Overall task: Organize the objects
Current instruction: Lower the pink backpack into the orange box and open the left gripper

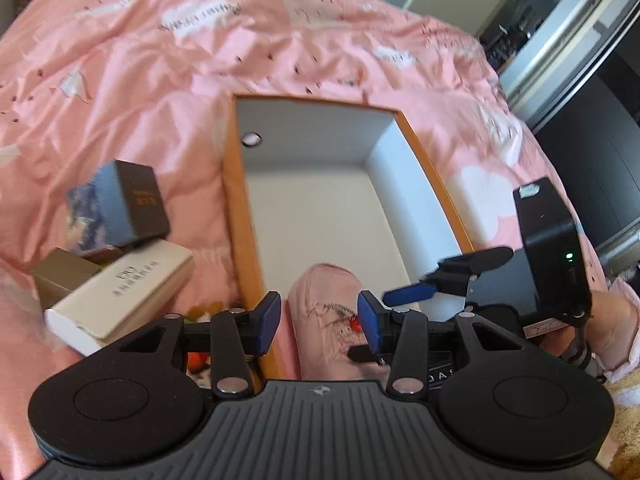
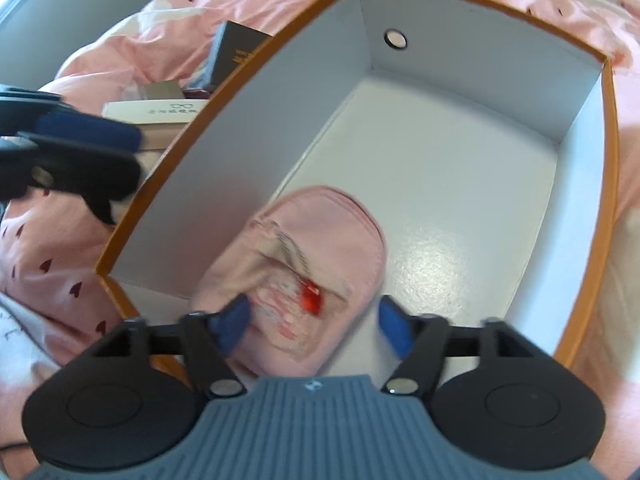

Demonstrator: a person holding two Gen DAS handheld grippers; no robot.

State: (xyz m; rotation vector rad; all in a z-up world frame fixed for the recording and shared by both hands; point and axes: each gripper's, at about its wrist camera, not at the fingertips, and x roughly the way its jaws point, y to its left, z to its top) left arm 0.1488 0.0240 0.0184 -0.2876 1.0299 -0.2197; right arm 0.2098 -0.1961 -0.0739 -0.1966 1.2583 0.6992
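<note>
An open white box with an orange rim (image 1: 236, 216) (image 2: 168, 148) lies on a pink bedspread. A pink cloth pouch (image 1: 324, 304) (image 2: 304, 248) with a red ornament lies on the box floor at its near end. My left gripper (image 1: 319, 320) hovers over the pouch with its blue pads apart on either side and clear of the cloth. My right gripper (image 2: 312, 320) points steeply down at the same pouch. Its jaws are wide; the right pad stands off the cloth. Each gripper shows in the other's view: the right (image 1: 448, 276), the left (image 2: 120, 152).
Left of the box, small cartons are piled on the bedspread (image 1: 140, 60): a dark one (image 1: 120, 204) (image 2: 236, 56), a cream one (image 1: 124, 292) and a tan one (image 1: 60, 276). Something colourful (image 1: 200, 316) lies by the box's near left corner. A doorway and dark furniture (image 1: 580, 80) stand beyond the bed's right edge.
</note>
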